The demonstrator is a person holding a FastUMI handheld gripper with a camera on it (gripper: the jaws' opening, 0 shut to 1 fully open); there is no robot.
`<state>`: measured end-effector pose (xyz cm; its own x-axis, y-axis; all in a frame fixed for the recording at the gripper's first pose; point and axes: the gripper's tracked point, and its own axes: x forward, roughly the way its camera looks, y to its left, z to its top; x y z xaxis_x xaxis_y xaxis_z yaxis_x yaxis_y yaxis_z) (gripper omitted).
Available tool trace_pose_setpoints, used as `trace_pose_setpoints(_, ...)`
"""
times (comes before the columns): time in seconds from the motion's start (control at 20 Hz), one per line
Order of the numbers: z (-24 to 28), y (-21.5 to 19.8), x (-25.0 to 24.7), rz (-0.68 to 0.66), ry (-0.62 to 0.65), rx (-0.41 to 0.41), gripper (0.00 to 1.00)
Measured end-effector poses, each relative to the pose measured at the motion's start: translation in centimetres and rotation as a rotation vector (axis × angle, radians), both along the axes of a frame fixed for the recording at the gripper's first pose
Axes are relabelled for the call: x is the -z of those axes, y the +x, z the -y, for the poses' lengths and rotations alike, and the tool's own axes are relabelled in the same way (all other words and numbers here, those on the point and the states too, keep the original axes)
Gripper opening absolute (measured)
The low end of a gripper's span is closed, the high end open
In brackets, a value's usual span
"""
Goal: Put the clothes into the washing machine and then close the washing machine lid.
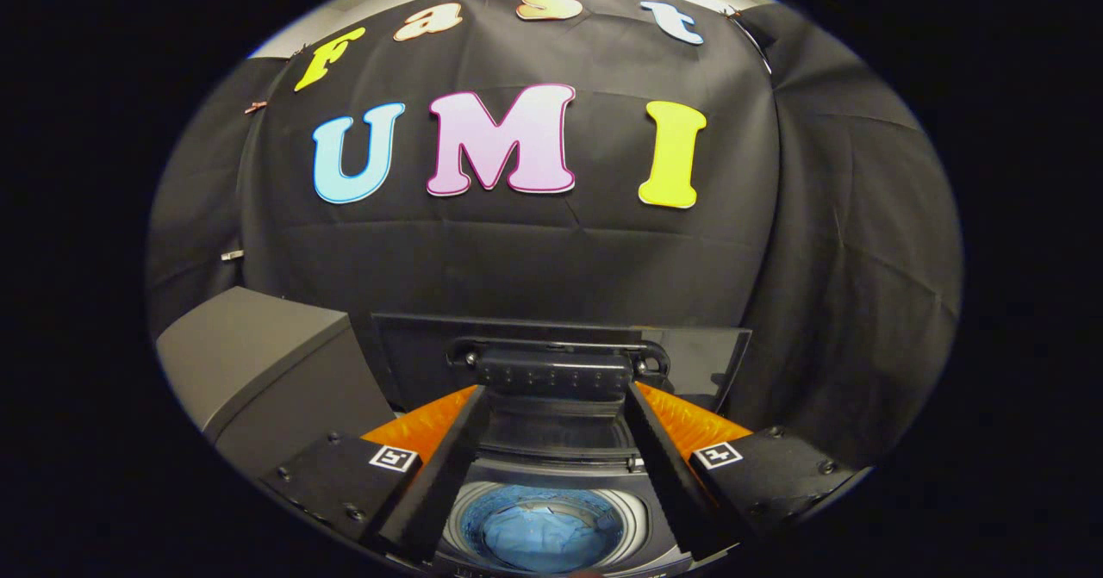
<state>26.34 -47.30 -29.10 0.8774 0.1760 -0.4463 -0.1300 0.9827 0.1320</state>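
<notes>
Right at 6 o'clock, between the two fingers, sits the washer (551,475) with its drum (543,526) wide open to the camera, and down in that drum lies the clothes (539,539), a pale blue bundle resting on the bottom, well clear of the fingers. The gripper (551,401) hangs above the opening with its jaws spread apart, released, nothing pinched between them; each finger (435,475) runs up from the near corners and the tips frame a dark handle (556,369) at 12 o'clock of the gripper. That handle belongs to the lid (689,358), a dark tinted panel standing up, open, just beyond the fingertips; whether the tips actually touch the handle is hard to tell. Off at 9 o'clock of the washer there's a grey box (258,363), close beside the machine, its flat top catching some light. Beyond all of it, at 12 o'clock and wrapping round to 3 o'clock, hangs the black cloth wall (827,242), creased and draped in folds.
</notes>
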Motion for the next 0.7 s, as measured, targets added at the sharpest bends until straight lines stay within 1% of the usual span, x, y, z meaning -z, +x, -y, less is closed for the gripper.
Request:
trace_pose_setpoints(0.1,0.1,0.2,-0.4,0.013,0.006,0.006,1.00)
trace_pose_setpoints(0.4,0.7,2.9,-2.6,0.052,0.023,0.036,1.00)
trace_pose_setpoints(0.6,1.1,6.0,-4.4,0.108,0.031,0.046,1.00)
trace_pose_setpoints(0.7,0.8,8.0,-4.1,0.100,0.048,0.053,1.00)
